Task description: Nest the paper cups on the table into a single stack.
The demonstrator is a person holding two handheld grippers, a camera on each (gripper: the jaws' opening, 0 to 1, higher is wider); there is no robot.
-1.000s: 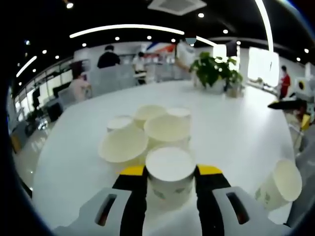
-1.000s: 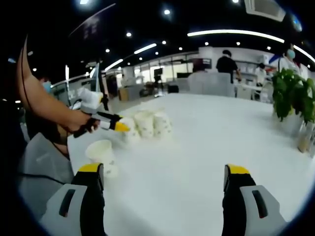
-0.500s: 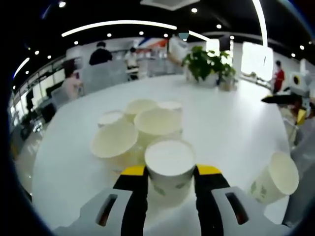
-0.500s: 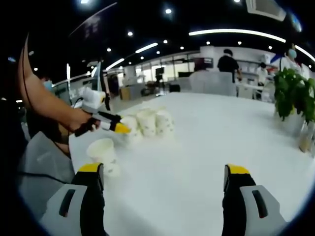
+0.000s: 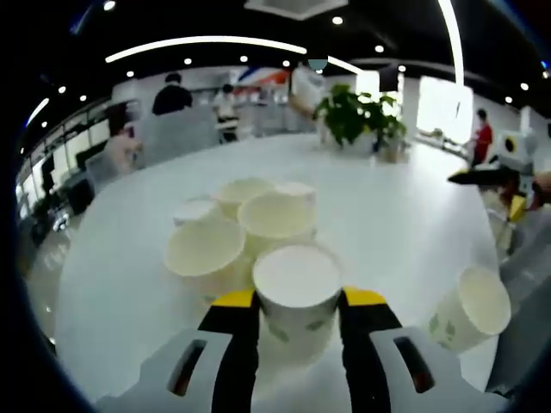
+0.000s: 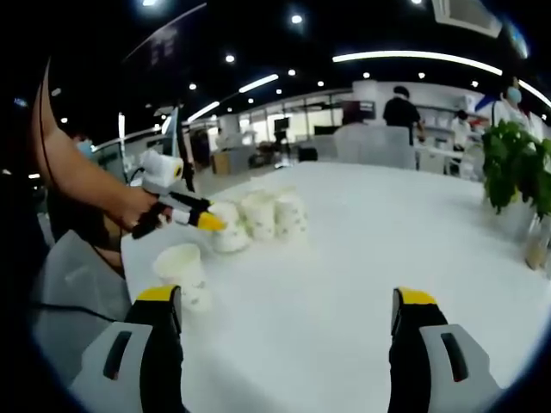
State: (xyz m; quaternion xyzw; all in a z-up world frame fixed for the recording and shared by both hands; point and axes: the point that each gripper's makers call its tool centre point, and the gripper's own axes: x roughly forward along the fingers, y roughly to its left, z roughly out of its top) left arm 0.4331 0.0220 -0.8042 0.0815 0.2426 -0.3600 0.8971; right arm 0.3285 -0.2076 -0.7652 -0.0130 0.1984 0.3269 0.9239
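Left tool point(image 5: 298, 301): clamped on a white paper cup point(image 5: 298, 292), touching the cluster of white paper cups point(image 5: 245, 225).
Right tool point(image 6: 288, 314): jaws apart over bare white worktop point(image 6: 362, 249).
Lone paper cup point(image 6: 181, 267): near the worktop's edge.

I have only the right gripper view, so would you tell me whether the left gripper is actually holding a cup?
Observer: Yes, the left gripper is shut on a paper cup.
Operator: Thank you. Is anything nested inside it?
Observer: Its open mouth faces the camera and it looks empty.
Operator: How many cups sit beyond it?
Observer: The cluster shows about five open mouths, packed close together.
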